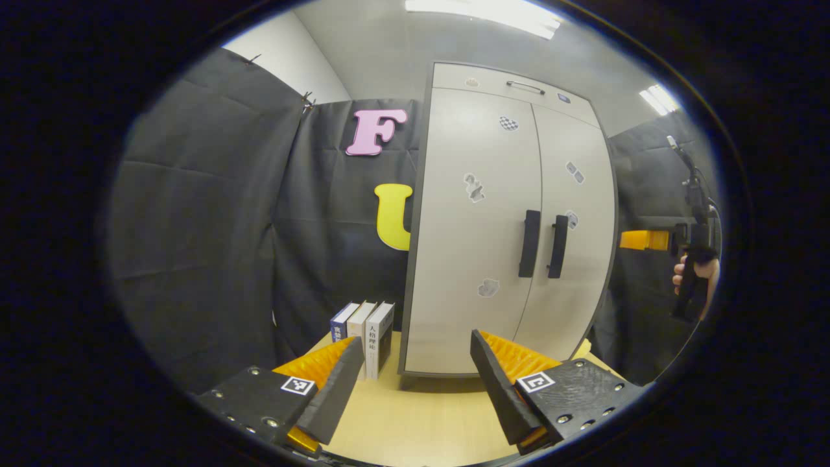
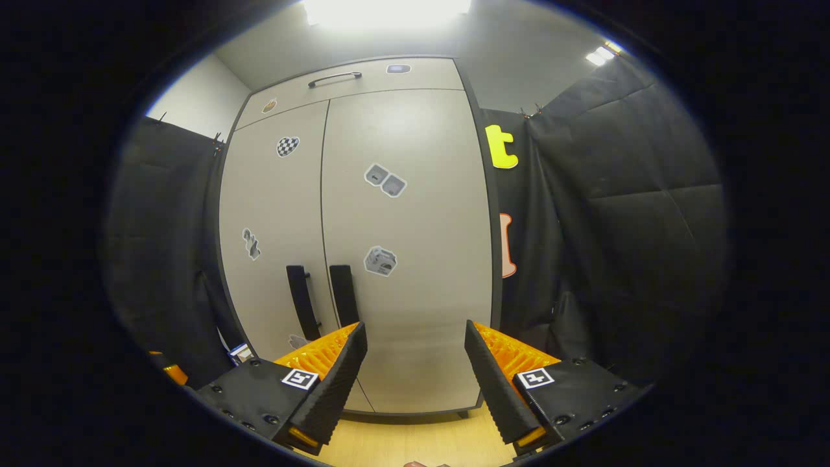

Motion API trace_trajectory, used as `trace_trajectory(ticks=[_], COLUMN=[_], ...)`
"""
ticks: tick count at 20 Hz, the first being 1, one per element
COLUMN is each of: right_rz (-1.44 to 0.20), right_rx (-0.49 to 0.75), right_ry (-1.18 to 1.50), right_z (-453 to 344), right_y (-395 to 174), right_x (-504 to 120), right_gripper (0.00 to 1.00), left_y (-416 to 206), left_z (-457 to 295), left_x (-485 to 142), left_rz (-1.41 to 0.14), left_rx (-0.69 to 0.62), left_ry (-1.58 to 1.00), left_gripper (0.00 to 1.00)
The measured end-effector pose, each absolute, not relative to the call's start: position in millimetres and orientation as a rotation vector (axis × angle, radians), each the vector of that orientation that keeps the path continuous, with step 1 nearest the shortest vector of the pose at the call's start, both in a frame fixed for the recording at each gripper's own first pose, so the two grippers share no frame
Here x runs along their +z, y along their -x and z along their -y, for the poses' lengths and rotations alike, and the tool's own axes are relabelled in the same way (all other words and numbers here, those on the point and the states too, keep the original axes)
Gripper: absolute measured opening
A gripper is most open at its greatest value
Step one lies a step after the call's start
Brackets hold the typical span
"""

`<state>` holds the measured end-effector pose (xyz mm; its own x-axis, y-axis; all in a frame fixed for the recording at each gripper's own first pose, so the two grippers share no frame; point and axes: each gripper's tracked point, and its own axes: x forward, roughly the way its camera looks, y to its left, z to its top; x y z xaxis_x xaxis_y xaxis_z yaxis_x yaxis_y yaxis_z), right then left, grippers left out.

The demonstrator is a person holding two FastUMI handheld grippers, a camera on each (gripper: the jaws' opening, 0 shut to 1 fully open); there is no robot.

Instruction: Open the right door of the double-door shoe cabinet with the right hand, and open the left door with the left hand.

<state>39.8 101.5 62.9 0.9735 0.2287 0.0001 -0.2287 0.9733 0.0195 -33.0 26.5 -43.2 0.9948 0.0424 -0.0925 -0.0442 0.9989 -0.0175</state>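
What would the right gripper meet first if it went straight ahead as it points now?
Most likely the flat face of the right door, beside its handle rather than on it. The right gripper is open; depth is hard to judge.

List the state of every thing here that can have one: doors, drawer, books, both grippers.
Left door: shut, handle untouched.
Right door: shut, handle untouched.
Top drawer: shut.
Books: standing upright in a row on the table beside the cabinet.
Left gripper: open, holding nothing, short of the cabinet.
Right gripper: open, holding nothing, facing the right door.
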Motion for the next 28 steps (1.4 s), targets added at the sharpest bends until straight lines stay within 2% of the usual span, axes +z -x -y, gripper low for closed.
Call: trace_trajectory(ticks=[4, 5, 12, 19, 26, 27, 28], right_rz=[0.017, 0.014, 0.003, -0.033, -0.094, -0.105, -0.117], right_rx=[0.251, 0.257, 0.268, 0.278, 0.231, 0.231, 0.232], right_ry=[-0.061, -0.068, -0.087, -0.017, 0.049, 0.05, 0.053], right_z=[-121.3, -127.3, -156.6, -189.6, -203.5, -205.0, -207.2], right_y=[-54.9, -61.2, -95.8, -124.0, -152.4, -154.9, -157.3], right_x=[87.5, 89.7, 95.5, 77.2, 43.4, 39.5, 35.5], right_gripper=[0.92, 0.95, 0.98, 0.98, 0.98, 0.92, 0.92], left_y=[40.8, 42.4, 50.3, 57.1, 66.9, 67.9, 68.4], left_z=[-36.2, -38.1, -59.4, -81.7, -98.7, -99.5, -101.2], left_x=[-52.3, -53.7, -69.9, -83.9, -87.1, -87.1, -88.1], left_rz=[-0.113, -0.117, -0.167, -0.201, -0.198, -0.193, -0.192], left_rx=[0.058, 0.063, 0.116, 0.17, 0.199, 0.2, 0.204], left_ry=[0.009, 0.011, 0.003, 0.04, 0.044, 0.045, 0.045], left_gripper=[0.98, 0.98, 0.97, 0.98, 0.97, 0.97, 0.97])
